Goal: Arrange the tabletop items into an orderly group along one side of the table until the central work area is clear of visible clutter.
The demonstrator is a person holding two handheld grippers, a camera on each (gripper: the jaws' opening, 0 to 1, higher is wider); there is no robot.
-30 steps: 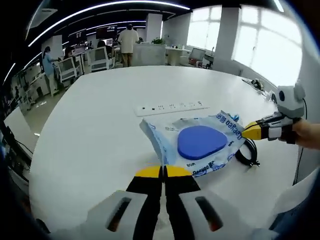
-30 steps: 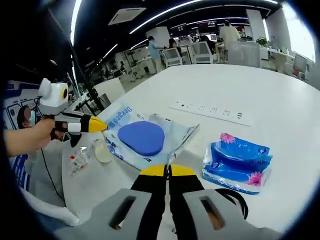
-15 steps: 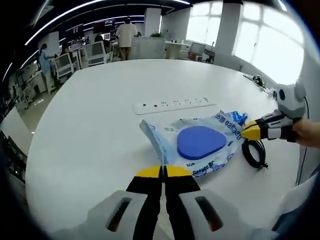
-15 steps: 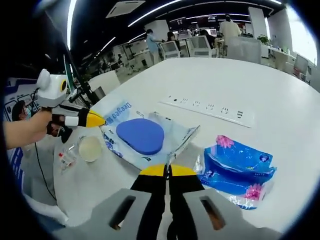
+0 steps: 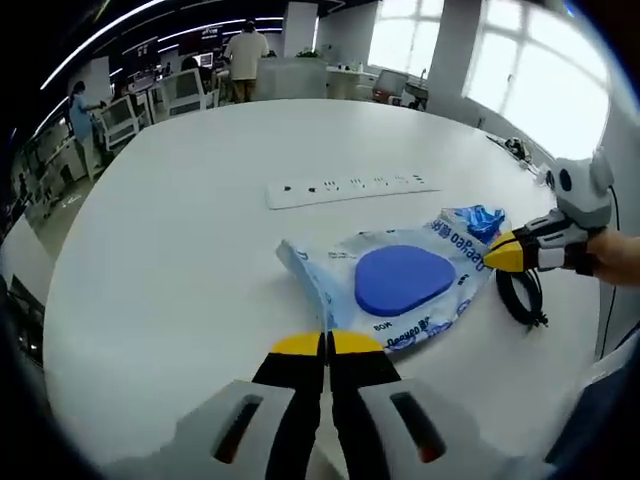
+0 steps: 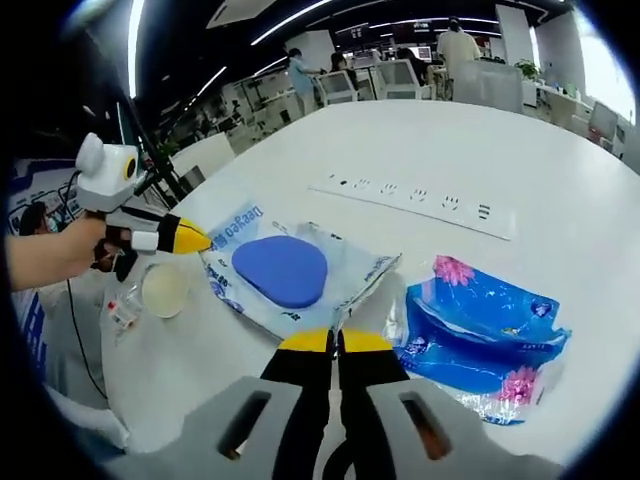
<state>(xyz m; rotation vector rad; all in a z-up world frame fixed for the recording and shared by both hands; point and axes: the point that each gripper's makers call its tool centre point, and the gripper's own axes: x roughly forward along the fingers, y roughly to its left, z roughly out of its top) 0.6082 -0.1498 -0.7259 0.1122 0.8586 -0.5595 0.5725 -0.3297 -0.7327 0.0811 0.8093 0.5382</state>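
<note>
Left gripper view: both tools pinch one clear plastic bag (image 5: 400, 285) holding a blue pad, left tool (image 5: 327, 345) at its near edge, right tool (image 5: 505, 252) at the opposite end, just before the power strip (image 5: 350, 187) on the table (image 5: 170, 250).

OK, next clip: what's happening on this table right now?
A person holds a tool in each hand over a white table. Both tools pinch opposite edges of a clear plastic bag with a blue pad inside: the left tool at one edge, the right tool at the other. Nearby lie a white power strip, a blue tissue pack, a black cable and a small round lid.
</note>
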